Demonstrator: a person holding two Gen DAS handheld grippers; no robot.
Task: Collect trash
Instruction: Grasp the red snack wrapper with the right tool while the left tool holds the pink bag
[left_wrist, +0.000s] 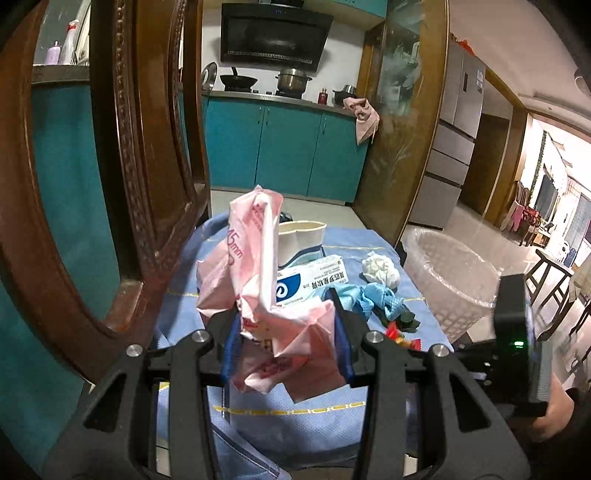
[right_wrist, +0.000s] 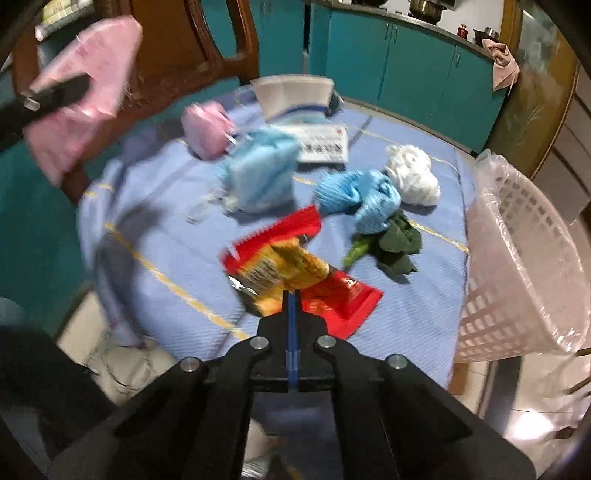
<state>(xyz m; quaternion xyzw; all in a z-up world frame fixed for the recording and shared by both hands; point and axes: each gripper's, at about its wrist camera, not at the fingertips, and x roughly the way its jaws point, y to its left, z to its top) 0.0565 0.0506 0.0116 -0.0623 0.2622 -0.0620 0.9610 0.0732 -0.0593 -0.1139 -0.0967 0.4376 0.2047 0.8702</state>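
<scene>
The left gripper holds a crumpled pink plastic wrapper clamped between its fingers, lifted above the blue-clothed table. The right gripper has its fingers pressed flat together, tips at the near edge of a red and yellow snack packet lying on the table; whether they pinch it cannot be told. Beyond the packet lie a crumpled blue bag, a white wad and a green scrap. A lined white laundry basket stands beside the table's right edge.
</scene>
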